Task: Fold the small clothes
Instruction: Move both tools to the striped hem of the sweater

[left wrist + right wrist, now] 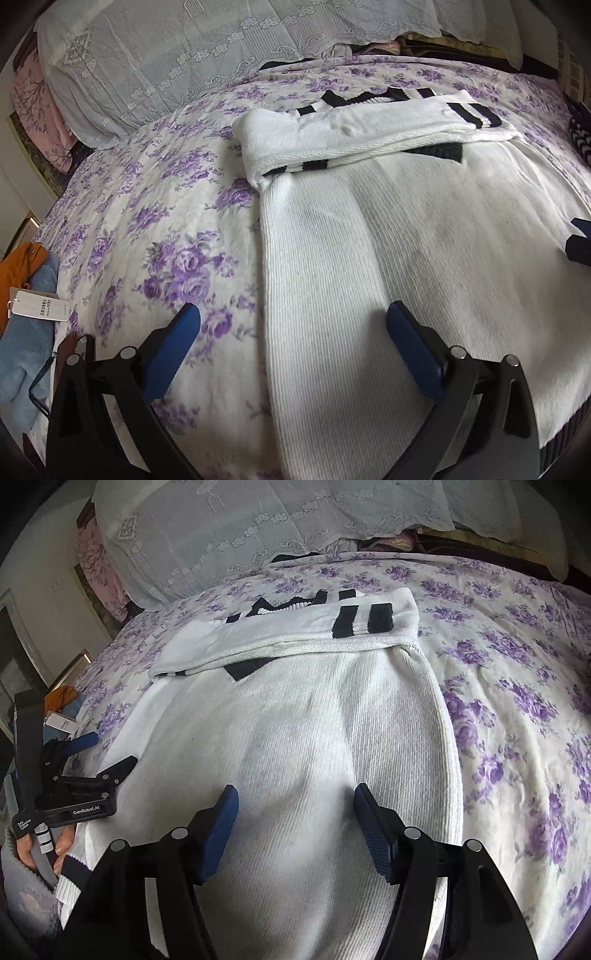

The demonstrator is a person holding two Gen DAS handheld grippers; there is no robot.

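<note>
A white sweater (295, 731) with black stripes lies flat on the floral bedspread (517, 701), both sleeves folded across its chest. Over its near part the right gripper (295, 805) hovers, jaws spread and empty. At its left edge the left gripper (293, 325) gapes, also empty.

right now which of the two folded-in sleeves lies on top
The sleeve whose black stripes sit toward the sweater's right edge lies on top; the other sleeve's stripes peek out behind it.
</note>
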